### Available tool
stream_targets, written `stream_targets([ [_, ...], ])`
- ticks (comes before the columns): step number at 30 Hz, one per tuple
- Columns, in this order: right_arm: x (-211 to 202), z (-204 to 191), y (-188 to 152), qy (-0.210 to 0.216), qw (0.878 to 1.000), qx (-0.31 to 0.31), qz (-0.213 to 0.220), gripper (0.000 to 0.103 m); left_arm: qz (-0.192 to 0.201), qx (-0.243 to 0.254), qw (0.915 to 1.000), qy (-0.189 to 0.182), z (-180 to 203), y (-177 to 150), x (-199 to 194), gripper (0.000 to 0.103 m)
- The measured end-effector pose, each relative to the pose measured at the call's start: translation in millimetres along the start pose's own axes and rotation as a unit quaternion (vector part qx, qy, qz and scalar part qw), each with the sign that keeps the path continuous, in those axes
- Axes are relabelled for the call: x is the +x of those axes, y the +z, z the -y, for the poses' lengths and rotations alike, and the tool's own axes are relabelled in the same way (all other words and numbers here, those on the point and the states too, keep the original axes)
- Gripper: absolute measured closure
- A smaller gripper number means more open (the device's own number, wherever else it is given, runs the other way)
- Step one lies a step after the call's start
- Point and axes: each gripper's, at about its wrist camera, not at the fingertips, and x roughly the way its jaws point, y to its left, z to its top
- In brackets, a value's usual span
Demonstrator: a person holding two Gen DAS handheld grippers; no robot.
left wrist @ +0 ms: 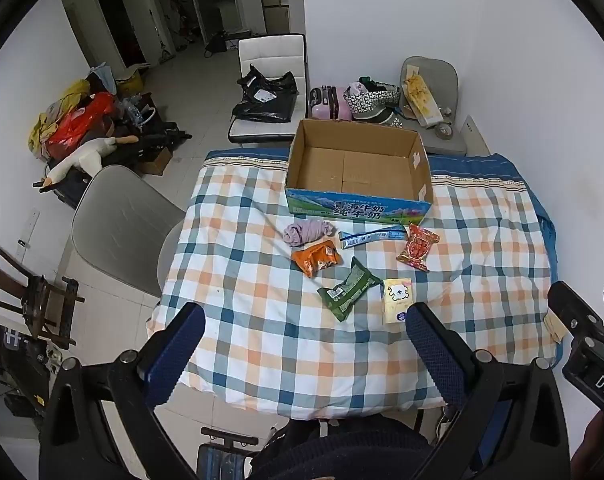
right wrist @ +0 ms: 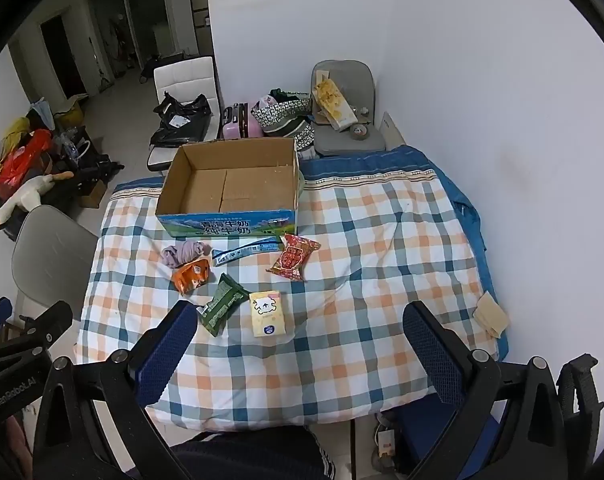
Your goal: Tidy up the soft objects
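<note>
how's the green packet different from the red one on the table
The green packet lies nearer the camera, beside the yellow tissue pack; the red packet lies farther back, close to the cardboard box. The green one is dark with a plain-looking print; the red one is bright with bold gold-edged graphics. Both lie flat on the checked cloth, untouched, outside the box.

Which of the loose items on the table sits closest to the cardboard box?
The long blue-and-white sachet strip, lying just in front of the box's printed front wall. The lilac cloth bundle is nearly as close; the snack packets lie farther forward.
</note>
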Motion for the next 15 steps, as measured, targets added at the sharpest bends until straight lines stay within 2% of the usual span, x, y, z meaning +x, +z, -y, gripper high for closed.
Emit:
stream_targets([
  [15,-1.1,-0.3,-0.7,-0.005,1.0,-0.002,0.006,0.0,0.003,0.001,1.0,-0.002,0.4,0.0,-0.2,0.0],
])
